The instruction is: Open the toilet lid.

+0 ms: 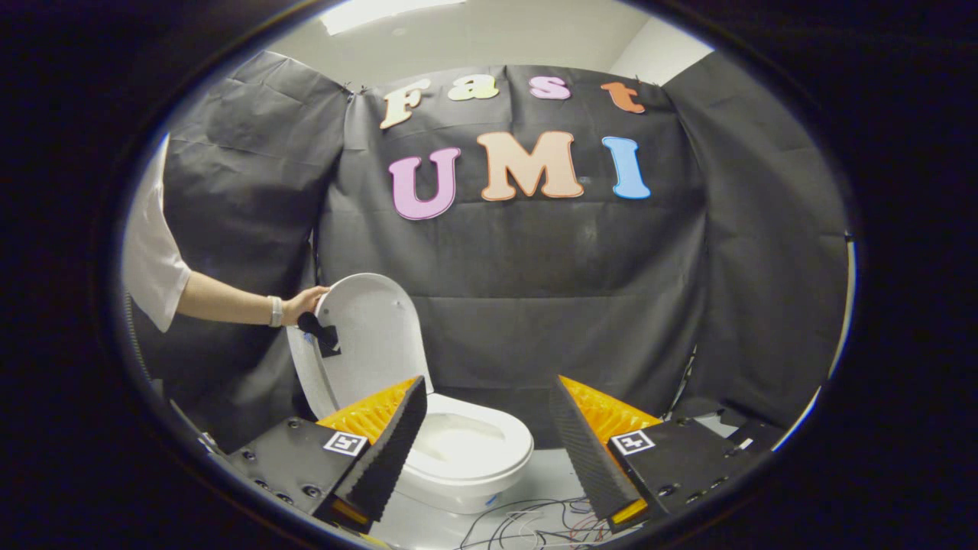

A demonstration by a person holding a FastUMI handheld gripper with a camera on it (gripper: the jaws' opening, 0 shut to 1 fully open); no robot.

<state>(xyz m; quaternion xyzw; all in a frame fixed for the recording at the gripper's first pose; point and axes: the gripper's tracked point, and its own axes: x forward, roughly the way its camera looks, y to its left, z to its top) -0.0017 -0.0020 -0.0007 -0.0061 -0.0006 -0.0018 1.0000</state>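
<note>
Standing upright under a person's hand [307, 299], the lid [374, 336] lies ahead-left of the spread, empty tool [489, 443], above the toilet [466, 451].

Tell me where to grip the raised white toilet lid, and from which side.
Take the white oval toilet lid by its thin free top rim, coming from the front over the white bowl. It stands nearly upright, and a person's hand already holds its upper left edge, beside a black tab. The gripper is open, well short of the lid.

Fingers [489, 435] spread wide, nothing between; raised toilet lid [367, 336] and person's hand [306, 303] block left.
</note>
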